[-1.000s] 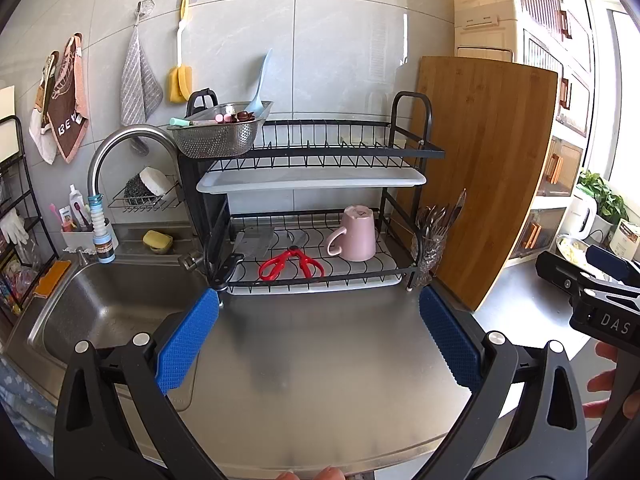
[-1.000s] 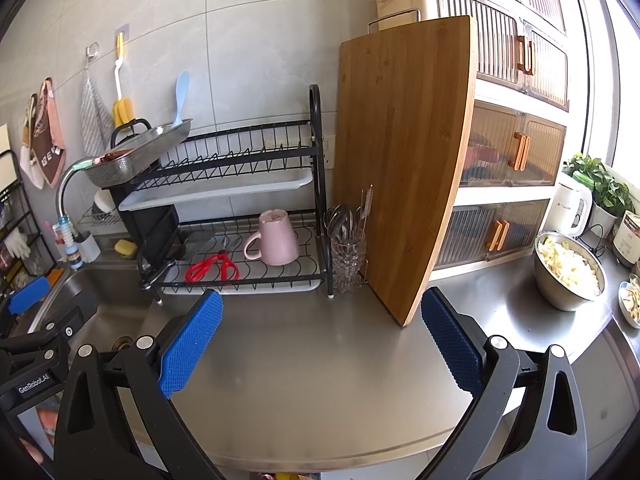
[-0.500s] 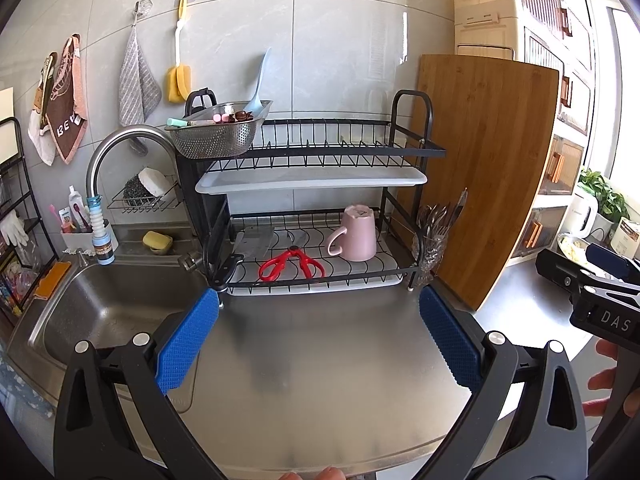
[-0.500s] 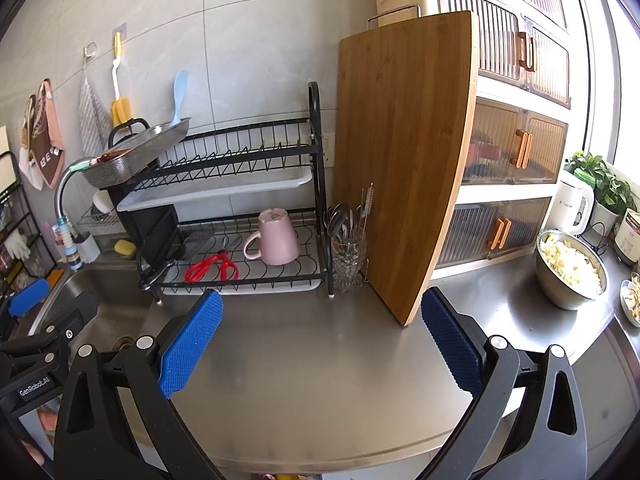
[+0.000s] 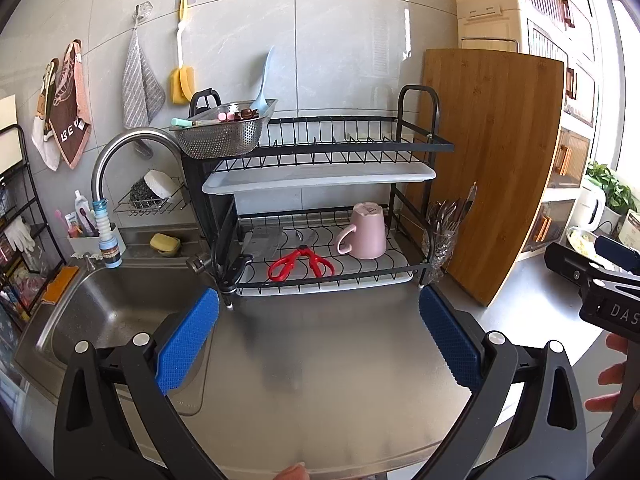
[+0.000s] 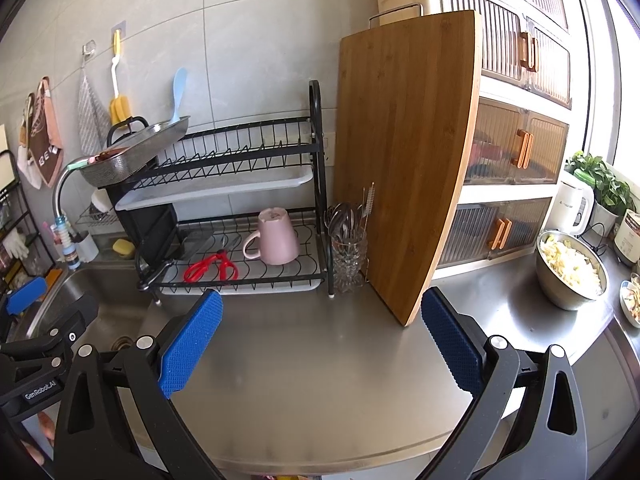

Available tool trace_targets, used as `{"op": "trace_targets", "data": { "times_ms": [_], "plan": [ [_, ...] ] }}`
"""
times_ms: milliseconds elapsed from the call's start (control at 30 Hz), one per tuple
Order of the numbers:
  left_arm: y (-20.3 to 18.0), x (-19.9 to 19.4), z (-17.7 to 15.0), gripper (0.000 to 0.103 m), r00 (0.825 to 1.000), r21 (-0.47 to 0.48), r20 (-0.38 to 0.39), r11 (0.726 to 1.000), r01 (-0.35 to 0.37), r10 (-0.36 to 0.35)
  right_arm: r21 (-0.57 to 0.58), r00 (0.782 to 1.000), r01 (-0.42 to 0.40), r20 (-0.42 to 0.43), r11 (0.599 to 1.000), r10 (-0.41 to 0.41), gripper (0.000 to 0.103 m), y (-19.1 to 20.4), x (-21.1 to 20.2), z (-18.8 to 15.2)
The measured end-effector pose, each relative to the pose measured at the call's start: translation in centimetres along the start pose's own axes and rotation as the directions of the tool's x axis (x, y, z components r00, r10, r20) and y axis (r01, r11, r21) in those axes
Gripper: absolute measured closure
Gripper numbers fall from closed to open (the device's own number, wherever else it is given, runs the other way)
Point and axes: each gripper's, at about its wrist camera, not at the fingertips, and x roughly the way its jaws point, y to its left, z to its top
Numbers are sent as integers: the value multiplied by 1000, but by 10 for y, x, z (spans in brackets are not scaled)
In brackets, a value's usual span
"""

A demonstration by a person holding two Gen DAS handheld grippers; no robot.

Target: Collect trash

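Both the left gripper [image 5: 319,334] and the right gripper [image 6: 321,336] hover with jaws spread wide and empty above the steel tabletop [image 6: 320,380]. Small scraps lie in the colander [image 5: 224,134] atop the rack [image 5: 332,216].

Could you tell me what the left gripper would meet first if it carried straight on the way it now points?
Probably the dish rack: the open left gripper points over bare counter at its lower tier, near the red scissors. Depth is uncertain.
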Motion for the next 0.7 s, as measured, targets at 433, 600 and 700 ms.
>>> {"op": "trace_targets", "data": {
  "times_ms": [433, 600, 700],
  "plan": [
    [2, 1, 1, 8, 999, -18, -9, 999, 34, -34, -9, 1000, 2, -9, 1000, -3, 3, 0, 5, 0],
    [2, -1, 1, 8, 999, -20, -9, 999, 34, -34, -10, 1000, 2, -9, 1000, -2, 3, 0, 4, 0],
    [2, 0, 2, 8, 998, -29, -23, 998, 52, -53, -8, 1000, -1, -7, 1000, 1, 3, -1, 3, 0]
  ]
}}
